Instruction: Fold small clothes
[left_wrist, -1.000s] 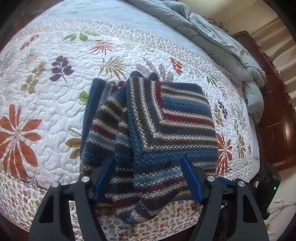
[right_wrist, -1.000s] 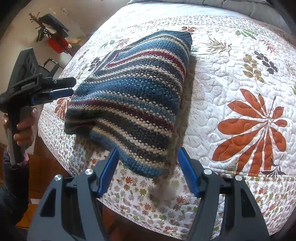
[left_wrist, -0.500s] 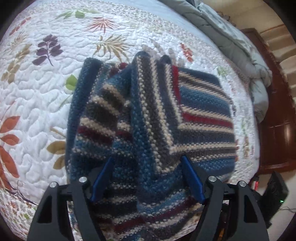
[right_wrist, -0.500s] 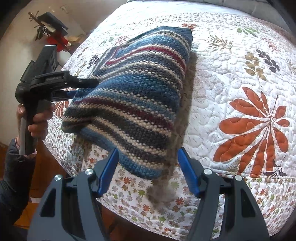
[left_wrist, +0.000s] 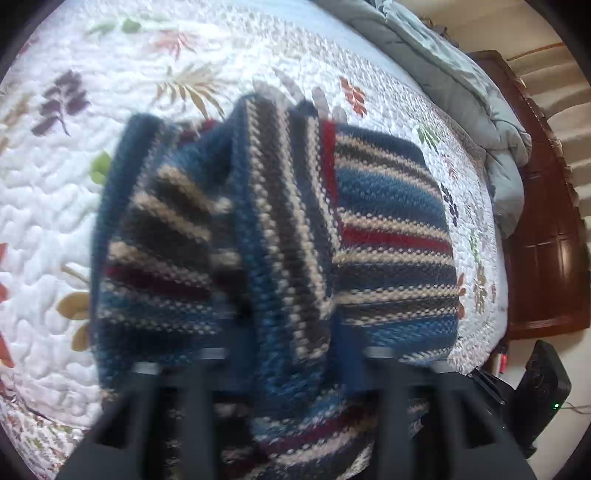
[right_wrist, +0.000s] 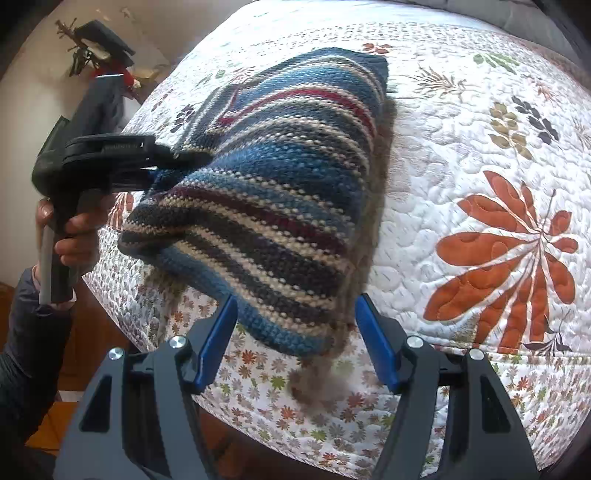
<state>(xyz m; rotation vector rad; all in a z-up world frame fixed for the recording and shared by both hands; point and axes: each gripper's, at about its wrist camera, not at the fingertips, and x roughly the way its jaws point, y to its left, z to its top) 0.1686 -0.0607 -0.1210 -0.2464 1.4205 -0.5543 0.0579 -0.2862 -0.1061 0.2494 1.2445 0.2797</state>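
Note:
A folded knit sweater (right_wrist: 280, 192) with blue, red, beige and dark stripes lies near the corner of the bed; it fills the left wrist view (left_wrist: 280, 229). My left gripper (left_wrist: 280, 354) is open with its fingers pushed in around a raised fold of the sweater; its blue pads are blurred. From the right wrist view the left gripper (right_wrist: 184, 158) reaches into the sweater's left edge. My right gripper (right_wrist: 295, 343) is open and empty, its jaws either side of the sweater's near corner, which hangs over the bed edge.
The bed has a white quilt (right_wrist: 480, 166) with leaf prints. A grey duvet (left_wrist: 461, 85) is bunched at the head. A dark wooden headboard (left_wrist: 546, 229) stands beyond. A black device (left_wrist: 539, 391) sits off the bed corner. The floor (right_wrist: 48, 424) lies below the edge.
My left gripper has moved forward into the sweater, so the fabric now lies between its fingers. The right gripper has stayed open in nearly the same place.

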